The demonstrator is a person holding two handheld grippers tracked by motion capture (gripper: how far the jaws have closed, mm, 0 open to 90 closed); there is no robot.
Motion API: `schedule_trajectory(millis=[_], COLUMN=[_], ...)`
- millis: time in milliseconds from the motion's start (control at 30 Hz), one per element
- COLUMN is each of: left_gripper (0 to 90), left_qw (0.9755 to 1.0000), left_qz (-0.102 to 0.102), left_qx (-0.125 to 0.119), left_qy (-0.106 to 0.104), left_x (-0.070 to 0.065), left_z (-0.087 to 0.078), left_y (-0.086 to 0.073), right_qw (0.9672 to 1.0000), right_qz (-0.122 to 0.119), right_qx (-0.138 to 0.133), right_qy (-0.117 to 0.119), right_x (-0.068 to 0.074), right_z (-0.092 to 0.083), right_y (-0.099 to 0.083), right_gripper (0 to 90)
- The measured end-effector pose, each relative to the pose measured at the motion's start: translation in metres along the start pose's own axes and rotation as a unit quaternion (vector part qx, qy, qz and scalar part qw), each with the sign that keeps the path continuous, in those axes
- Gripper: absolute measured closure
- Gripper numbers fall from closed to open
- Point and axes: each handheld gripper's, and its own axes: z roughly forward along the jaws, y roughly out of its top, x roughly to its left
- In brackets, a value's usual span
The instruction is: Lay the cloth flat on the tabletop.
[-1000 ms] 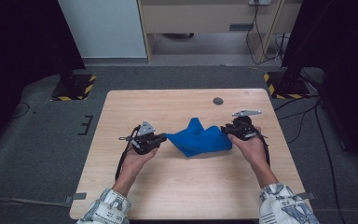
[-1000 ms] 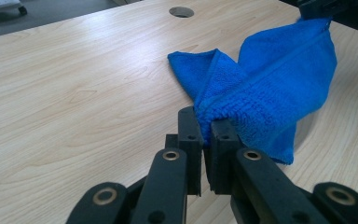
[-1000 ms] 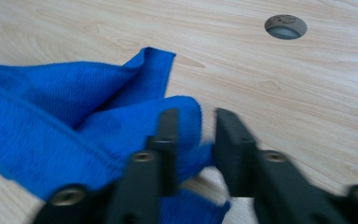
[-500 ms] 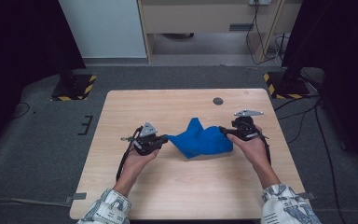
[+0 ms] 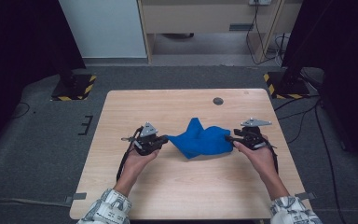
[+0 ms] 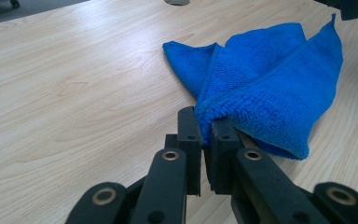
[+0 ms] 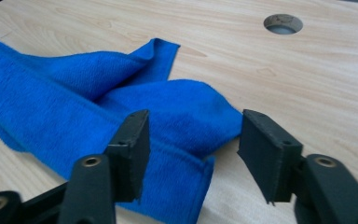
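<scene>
Two hand-held grippers at a blue cloth on the counter

The left hand-held gripper was clamped on one corner of the blue cloth; the right hand-held gripper had its jaws apart and just closing, astride the cloth's other end, pads not pressing it. The cloth lay crumpled mid-counter between them, a round hole in the wood beyond it
</scene>
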Motion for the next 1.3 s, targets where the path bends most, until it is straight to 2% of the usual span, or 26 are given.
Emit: schedule_trajectory(millis=[133, 400, 533, 633, 767, 800, 833, 900, 933, 1000, 1100, 1300], left_gripper=[85.4, 85.4, 85.4, 85.4, 85.4, 85.4, 85.4, 85.4, 85.3, 85.3, 85.0, 84.7], left_qw=[1.0, 1.0, 1.0, 1.0, 1.0, 1.0, 1.0, 1.0, 1.0, 0.9999, 0.9999, 0.9999], left_qz=[-0.001, -0.002, -0.002, -0.002, -0.004, -0.004, -0.003, -0.004, -0.005, -0.005, -0.008, -0.011], left_qx=[0.002, 0.003, 0.003, 0.004, 0.005, 0.005, 0.006, 0.006, 0.006, 0.006, 0.006, 0.001], left_qy=[0.001, 0.003, 0.002, 0.002, 0.004, 0.004, 0.005, 0.005, 0.005, 0.006, 0.007, 0.006], left_x=[0.001, 0.002, 0.002, 0.002, 0.004, 0.004, 0.004, 0.004, 0.004, 0.005, 0.006, 0.006], left_z=[0.0, 0.001, 0.002, 0.002, 0.002, 0.002, 0.002, 0.002, 0.002, 0.002, 0.002, 0.0], left_y=[-0.001, -0.001, -0.002, -0.002, -0.003, -0.003, -0.003, -0.003, -0.003, -0.003, -0.004, -0.002], right_qw=[0.9999, 0.9996, 0.9992, 0.9991, 0.999, 0.999, 0.9991, 0.9992, 0.9994, 0.9995, 0.9997, 0.9995], right_qz=[0.001, 0.012, 0.008, 0.01, 0.002, 0.002, 0.0, -0.001, -0.007, -0.007, -0.005, -0.009], right_qx=[0.009, 0.023, 0.034, 0.033, 0.029, 0.029, 0.025, 0.022, 0.015, 0.008, -0.005, -0.016], right_qy=[0.005, 0.014, 0.02, 0.023, 0.034, 0.034, 0.034, 0.034, 0.031, 0.03, 0.023, 0.024], right_x=[-0.001, -0.002, -0.003, -0.003, 0.0, 0.0, 0.001, 0.001, 0.002, 0.002, 0.001, 0.003], right_z=[0.002, 0.009, 0.013, 0.014, 0.014, 0.014, 0.012, 0.012, 0.01, 0.007, 0.003, -0.006], right_y=[-0.009, -0.022, -0.027, -0.027, -0.026, -0.026, -0.026, -0.025, -0.024, -0.023, -0.02, -0.01], right_gripper=[49.9, 47.2, 46.9, 50.6, 66.0, 66.0, 72.6, 74.9, 80.2, 84.2, 88.4, 89.3])
